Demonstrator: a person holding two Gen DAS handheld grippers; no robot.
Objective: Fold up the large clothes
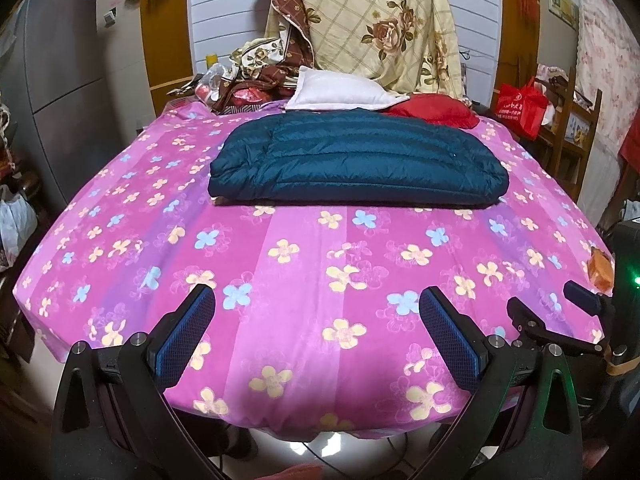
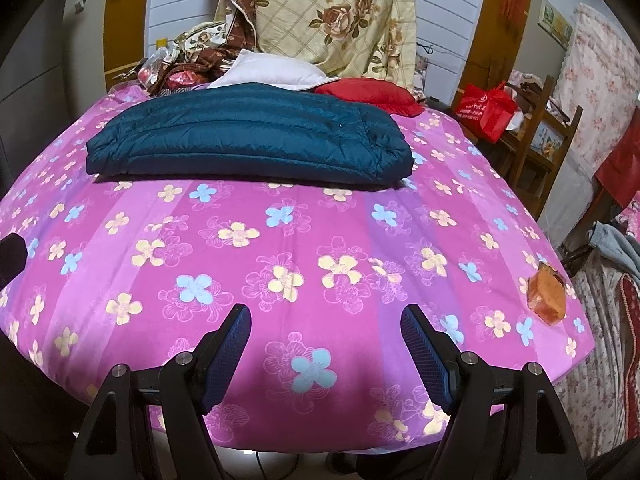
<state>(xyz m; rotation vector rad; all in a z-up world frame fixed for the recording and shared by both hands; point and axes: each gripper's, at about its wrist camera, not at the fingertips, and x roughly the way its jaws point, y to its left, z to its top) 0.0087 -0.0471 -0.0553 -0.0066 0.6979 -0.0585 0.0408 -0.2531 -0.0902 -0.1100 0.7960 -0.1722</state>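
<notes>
A dark teal quilted down jacket [image 1: 356, 160] [image 2: 248, 140] lies folded into a thick rectangle on the far half of a bed covered by a pink flowered sheet [image 1: 304, 264] [image 2: 320, 248]. My left gripper [image 1: 316, 300] hovers over the near edge of the bed, open, with nothing between its blue pads. My right gripper [image 2: 326, 318] is held the same way beside it, open and empty; its fingers [image 1: 580, 296] show at the right edge of the left wrist view. Both grippers are well short of the jacket.
A white pillow [image 1: 340, 92], a red cushion [image 1: 436, 110] and a heap of flowered bedding [image 1: 372, 20] lie behind the jacket. A small orange packet [image 2: 547, 294] sits near the bed's right edge. A red bag [image 2: 486, 110] rests on a wooden chair [image 2: 536, 148] to the right.
</notes>
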